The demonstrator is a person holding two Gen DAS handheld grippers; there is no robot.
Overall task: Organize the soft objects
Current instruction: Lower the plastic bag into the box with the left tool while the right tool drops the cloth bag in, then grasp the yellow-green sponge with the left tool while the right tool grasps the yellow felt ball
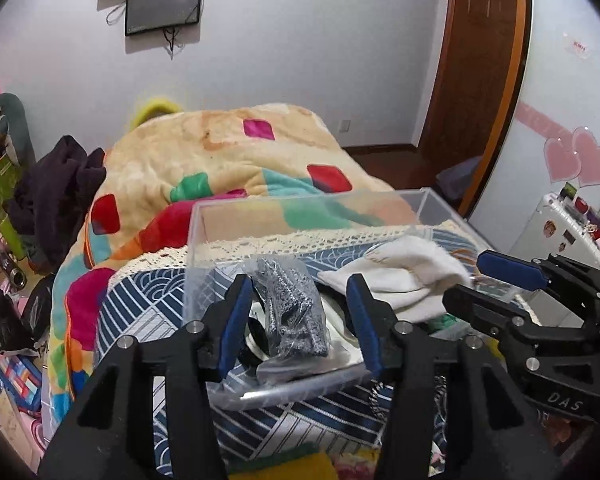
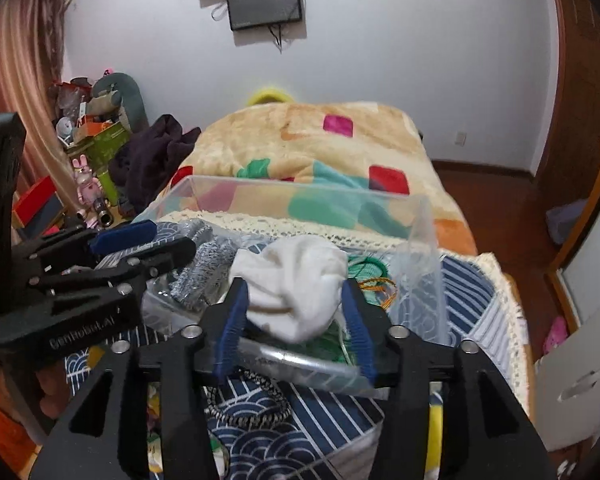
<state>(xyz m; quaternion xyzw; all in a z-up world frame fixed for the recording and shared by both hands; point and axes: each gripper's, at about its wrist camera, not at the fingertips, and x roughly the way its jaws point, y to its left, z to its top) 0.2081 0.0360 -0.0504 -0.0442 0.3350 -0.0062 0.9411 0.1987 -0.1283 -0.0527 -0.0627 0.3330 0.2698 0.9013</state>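
The bed (image 1: 228,148) fills your view, its far end hidden under the blanket. On it, the clear box (image 1: 204,240) holds a white cloth (image 2: 296,284) and a bagged grey item (image 1: 290,304). Your left gripper (image 1: 300,316) and right gripper (image 2: 296,316) hover at its near rim, fingers apart.

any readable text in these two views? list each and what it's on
"DAS": white letters on the black body of the right gripper, seen from the left wrist view.
"GenRobot.AI": on the black body of the left gripper, seen from the right wrist view; letters soft.
Red print on the small wall sticker: too blurred to read.
Fridge magnets: too small to read.
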